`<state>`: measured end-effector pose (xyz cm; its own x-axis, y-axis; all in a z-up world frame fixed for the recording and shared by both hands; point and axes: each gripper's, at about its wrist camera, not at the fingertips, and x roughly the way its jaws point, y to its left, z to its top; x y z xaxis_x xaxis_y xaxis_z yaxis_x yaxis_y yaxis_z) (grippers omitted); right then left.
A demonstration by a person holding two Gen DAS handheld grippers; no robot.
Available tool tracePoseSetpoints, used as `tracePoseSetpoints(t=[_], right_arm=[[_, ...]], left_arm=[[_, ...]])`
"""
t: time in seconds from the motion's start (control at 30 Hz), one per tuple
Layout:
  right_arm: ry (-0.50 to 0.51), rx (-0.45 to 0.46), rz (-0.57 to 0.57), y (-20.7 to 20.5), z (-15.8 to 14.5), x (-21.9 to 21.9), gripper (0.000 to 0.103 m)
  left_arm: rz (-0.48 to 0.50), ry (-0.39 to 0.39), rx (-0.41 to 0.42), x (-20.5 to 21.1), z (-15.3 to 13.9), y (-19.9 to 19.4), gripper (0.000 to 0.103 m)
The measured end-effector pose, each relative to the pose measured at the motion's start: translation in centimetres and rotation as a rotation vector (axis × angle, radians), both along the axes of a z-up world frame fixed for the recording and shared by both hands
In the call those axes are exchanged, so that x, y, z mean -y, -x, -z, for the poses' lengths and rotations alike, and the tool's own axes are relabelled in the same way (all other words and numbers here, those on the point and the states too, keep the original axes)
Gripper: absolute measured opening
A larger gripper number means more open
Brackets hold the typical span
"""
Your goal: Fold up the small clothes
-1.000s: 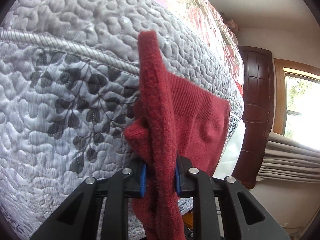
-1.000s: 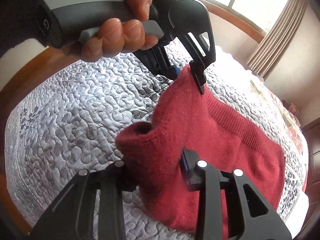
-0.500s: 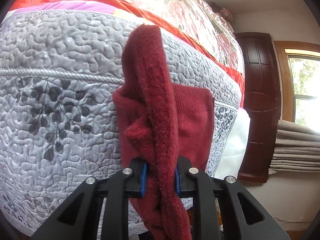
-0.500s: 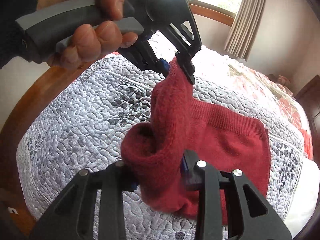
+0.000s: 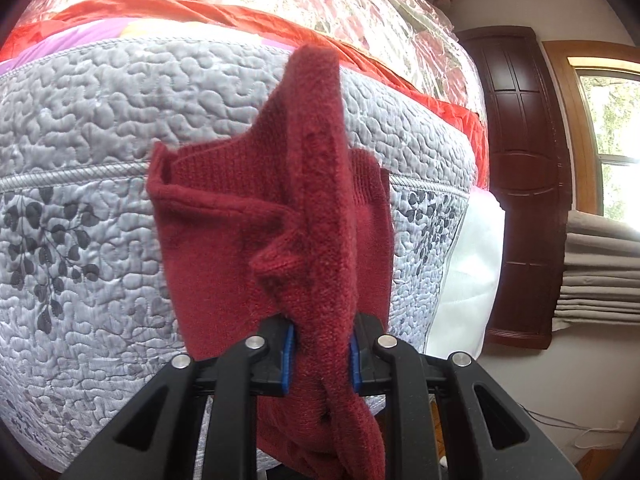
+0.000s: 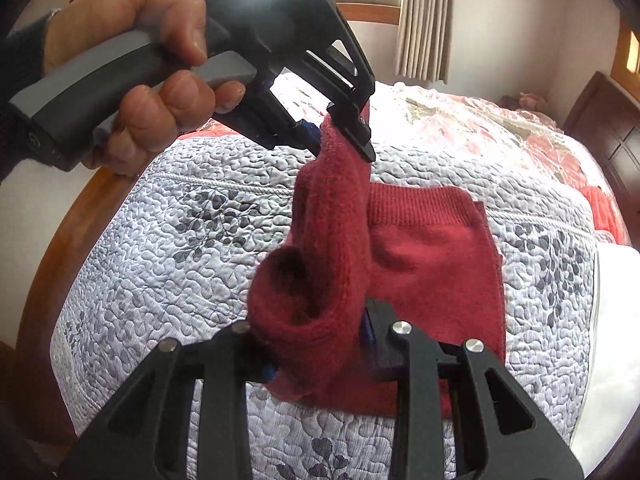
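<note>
A small dark red knitted garment [image 5: 312, 200] hangs stretched between both grippers above a grey quilted bed cover [image 5: 80, 140]. My left gripper [image 5: 320, 356] is shut on one end of it; its blue pads pinch the thick edge. In the right wrist view the same left gripper [image 6: 340, 136] is held by a hand [image 6: 156, 92] at the top, clamped on the red garment [image 6: 420, 252]. My right gripper [image 6: 320, 344] is shut on the nearer rolled end. The rest of the garment drapes to the right, low over the cover.
The grey quilted cover [image 6: 180, 240] lies over a bed with a wooden frame [image 6: 60, 240]. A red and floral blanket [image 5: 360, 4] lies further along the bed. A dark wooden cabinet [image 5: 524, 184], beige curtains [image 6: 424, 20] and a window stand around the room.
Both grippers have lifted and swung with the garment still held. The garment's body has drawn in and folded closer under the held edge. Both views now look further along the bed.
</note>
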<state>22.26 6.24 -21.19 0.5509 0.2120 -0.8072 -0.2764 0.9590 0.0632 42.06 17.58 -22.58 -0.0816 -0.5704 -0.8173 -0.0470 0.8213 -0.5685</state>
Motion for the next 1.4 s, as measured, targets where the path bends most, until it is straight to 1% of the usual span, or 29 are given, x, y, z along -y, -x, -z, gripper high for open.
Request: tracePoseSetpoints(t=[0.23, 0.47, 0.73, 0.93, 1.1, 1.2, 1.27, 1.37, 1.4], right_arm=[[-0.028, -0.029, 0.079, 0.2, 1.5, 4.3, 0.030], [-0.074, -0.053, 0.136, 0.7, 3.2, 7.2, 0.029], [-0.156, -0.072, 0.181, 1.0, 5.3, 10.7, 0.029], [-0.217, -0.097, 0.199, 1.3, 7.7, 13.3, 0.029], [-0.278, -0.109, 0.206, 1.7, 9.3, 15.3, 0.028], [-0.334, -0.125, 0.217, 1.9, 10.4, 16.9, 0.028], [-0.380, -0.141, 0.225, 1.9, 11.3, 18.0, 0.028], [-0.432, -0.167, 0.219, 1.8, 12.7, 19.1, 0.028], [-0.474, -0.181, 0.224, 1.7, 13.2, 19.7, 0.028]], left_arm=[[0.060, -0.017, -0.025, 5.3, 1.9, -0.4, 0.020], [0.106, -0.057, -0.045, 9.2, 3.5, -0.3, 0.020], [0.107, -0.144, -0.059, 12.6, 5.5, -0.1, 0.020], [0.108, -0.220, -0.054, 14.9, 7.2, 0.1, 0.020], [0.106, -0.291, -0.037, 16.8, 8.4, 0.3, 0.020], [0.104, -0.341, -0.022, 18.0, 8.8, 0.5, 0.020], [0.109, -0.370, -0.008, 19.0, 9.2, 0.5, 0.022], [0.112, -0.387, 0.017, 19.9, 9.6, 0.6, 0.031], [0.117, -0.387, 0.024, 20.2, 9.7, 0.7, 0.041]])
